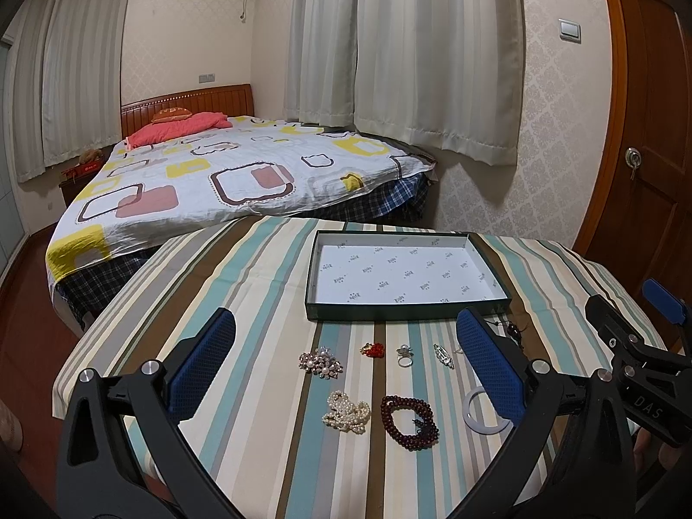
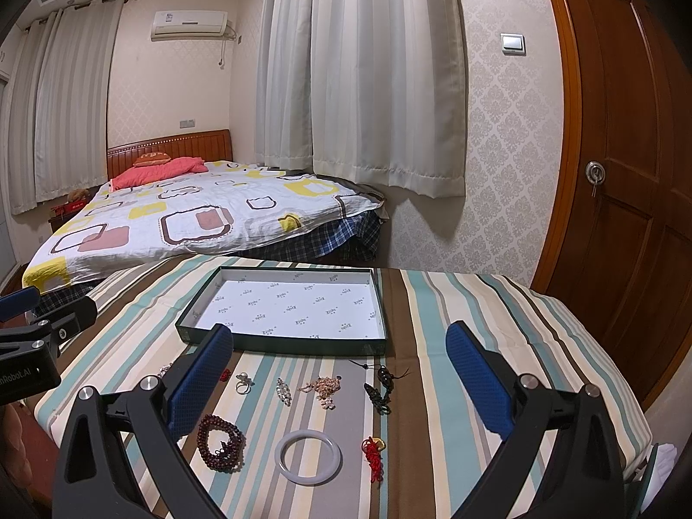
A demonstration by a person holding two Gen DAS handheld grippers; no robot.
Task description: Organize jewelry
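A shallow dark green box [image 1: 406,315] with a white printed lining stands empty on the striped table; it also shows in the right wrist view [image 2: 281,341]. In front of it lie a pearl brooch [image 1: 321,361], a red charm [image 1: 373,350], a ring [image 1: 404,355], a crystal clip [image 1: 444,355], a pearl necklace [image 1: 346,413], dark red beads [image 1: 408,421] and a white bangle [image 2: 308,456]. A dark knotted cord [image 2: 380,389] and a red tassel charm [image 2: 373,454] lie further right. My left gripper [image 1: 346,367] and right gripper [image 2: 339,385] are open, empty, above the jewelry.
The table [image 1: 242,285] has a striped cloth and ends just behind the box. A bed [image 1: 225,181] stands beyond it on the left. A wooden door [image 2: 627,173] is close on the right. Curtains [image 1: 402,52] hang at the back.
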